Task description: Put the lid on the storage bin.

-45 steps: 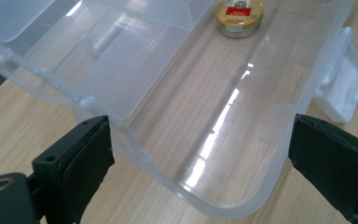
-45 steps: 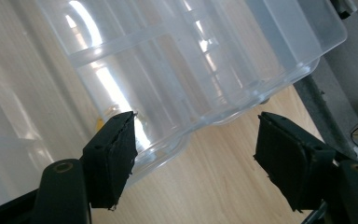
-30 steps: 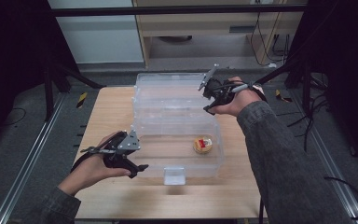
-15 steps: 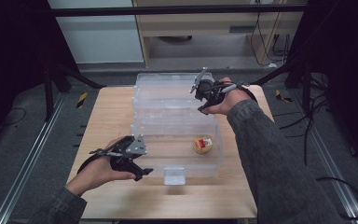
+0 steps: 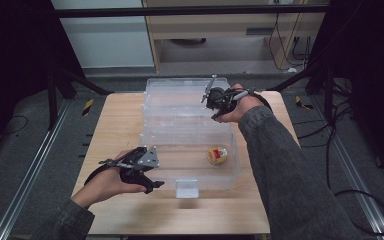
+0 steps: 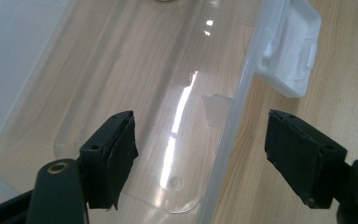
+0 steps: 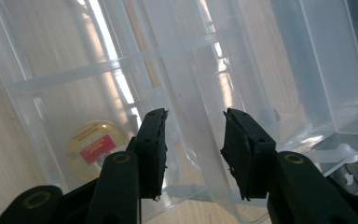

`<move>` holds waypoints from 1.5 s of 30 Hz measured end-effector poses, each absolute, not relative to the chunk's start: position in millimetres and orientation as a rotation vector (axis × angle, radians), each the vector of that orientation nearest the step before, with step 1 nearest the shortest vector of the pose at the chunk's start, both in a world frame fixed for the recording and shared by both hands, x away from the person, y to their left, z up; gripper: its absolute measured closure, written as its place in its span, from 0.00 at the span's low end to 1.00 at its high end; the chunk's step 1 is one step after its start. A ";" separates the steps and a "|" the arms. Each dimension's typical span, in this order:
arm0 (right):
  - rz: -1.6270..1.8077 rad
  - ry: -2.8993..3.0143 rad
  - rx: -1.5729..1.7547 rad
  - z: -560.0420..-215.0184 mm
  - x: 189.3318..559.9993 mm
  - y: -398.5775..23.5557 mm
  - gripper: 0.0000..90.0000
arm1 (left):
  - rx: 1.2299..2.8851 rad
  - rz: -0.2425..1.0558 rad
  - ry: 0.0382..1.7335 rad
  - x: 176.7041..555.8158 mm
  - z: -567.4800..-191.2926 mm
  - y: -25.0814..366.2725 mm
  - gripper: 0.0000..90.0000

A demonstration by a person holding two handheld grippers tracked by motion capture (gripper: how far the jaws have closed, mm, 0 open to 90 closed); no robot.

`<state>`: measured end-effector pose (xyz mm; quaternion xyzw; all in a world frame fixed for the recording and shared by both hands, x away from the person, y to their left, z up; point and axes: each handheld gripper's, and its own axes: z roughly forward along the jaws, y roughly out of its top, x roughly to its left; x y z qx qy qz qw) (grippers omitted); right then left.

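Clear plastic box is seen at the centre of the high view on the tabletop, its lid raised toward the upper middle. The left tongs are set astride the near wall at lower left, jaws apart and just closing, nothing yet gripped, apparently to steady the box. The right tongs straddle the lid's edge, jaws narrowing but not pressing, probably to swing it. A round tin lies inside at right; its red label cannot be read
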<state>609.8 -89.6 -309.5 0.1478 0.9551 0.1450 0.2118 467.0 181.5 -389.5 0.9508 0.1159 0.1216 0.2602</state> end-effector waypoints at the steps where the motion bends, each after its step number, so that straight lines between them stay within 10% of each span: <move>1: 0.403 2.651 0.407 -309.5 609.8 -89.1 0.67 | 2.579 0.330 0.314 467.6 -390.1 181.7 0.27; 35: 0.385 2.627 0.336 -309.3 606.2 -85.8 0.82 | 2.669 0.223 0.290 470.0 -416.5 177.3 0.84; 45: 0.392 2.637 0.318 -308.0 605.4 -85.2 0.84 | 2.661 0.215 0.318 469.8 -417.0 176.9 0.86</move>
